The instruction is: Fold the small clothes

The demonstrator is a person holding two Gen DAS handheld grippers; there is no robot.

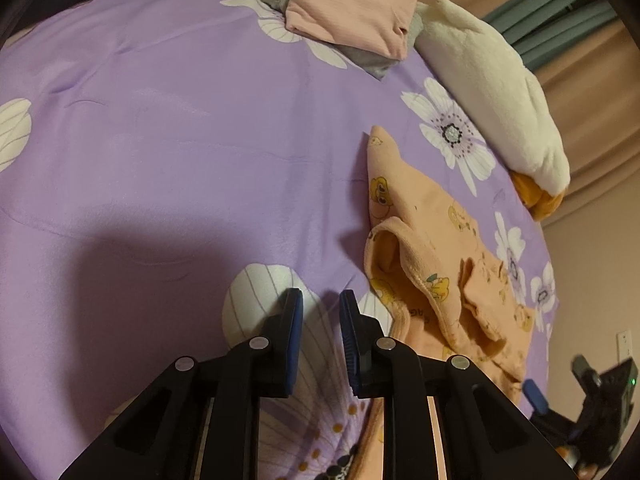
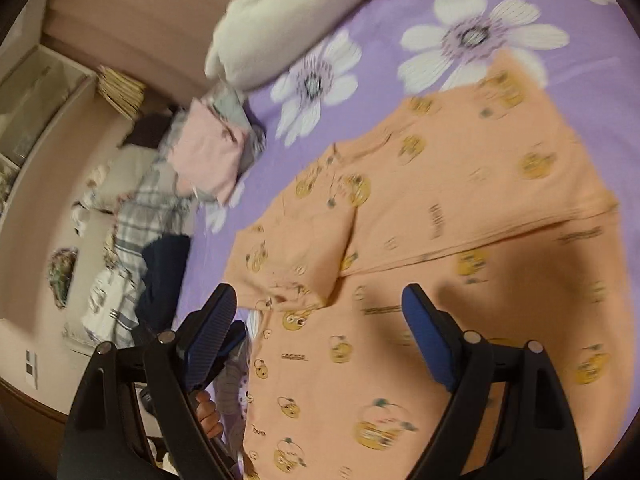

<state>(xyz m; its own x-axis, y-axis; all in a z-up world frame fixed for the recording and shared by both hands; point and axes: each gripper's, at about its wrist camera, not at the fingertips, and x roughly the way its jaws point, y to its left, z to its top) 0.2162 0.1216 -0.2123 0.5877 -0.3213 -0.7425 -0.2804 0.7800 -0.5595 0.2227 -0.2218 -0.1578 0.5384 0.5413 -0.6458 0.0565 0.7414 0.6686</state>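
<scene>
Left of the right tongs [image 2: 320, 312], at the picture's edge, an open pale box [image 2: 36, 92] sits on a shelf; what it holds is too blurred to tell. Beside it lies a stack of papers [image 2: 120, 90]. Nearer the tongs, a heap of clothes [image 2: 132, 216] with a plaid piece and a dark one spreads along the edge of the bed.

The peach garment [image 2: 400, 264] lies on the purple floral sheet [image 2: 384, 32] straight ahead of and under the right tongs, whose blue pads stand wide apart above it, touching nothing. It is printed with yellow cartoon faces and short dark words; one reads roughly "GAGHSL", another "bue", the rest are smeared. A sleeve is folded in over the body, and a crease runs across the cloth ahead of the tongs.

In the left view, the left tongs [image 1: 320, 312] hover over a white flower on the sheet, pads narrowed to a small gap with nothing between them. The garment [image 1: 440, 264] lies just right of them, bunched, one cuff gaping open, its hem running under the right finger. Letters "AG" show near that finger.

Far ahead of the left tongs sits a folded pink cloth [image 1: 348, 4] on a grey one. Ahead to the right rests a white plush toy [image 1: 492, 84] with an orange part.
</scene>
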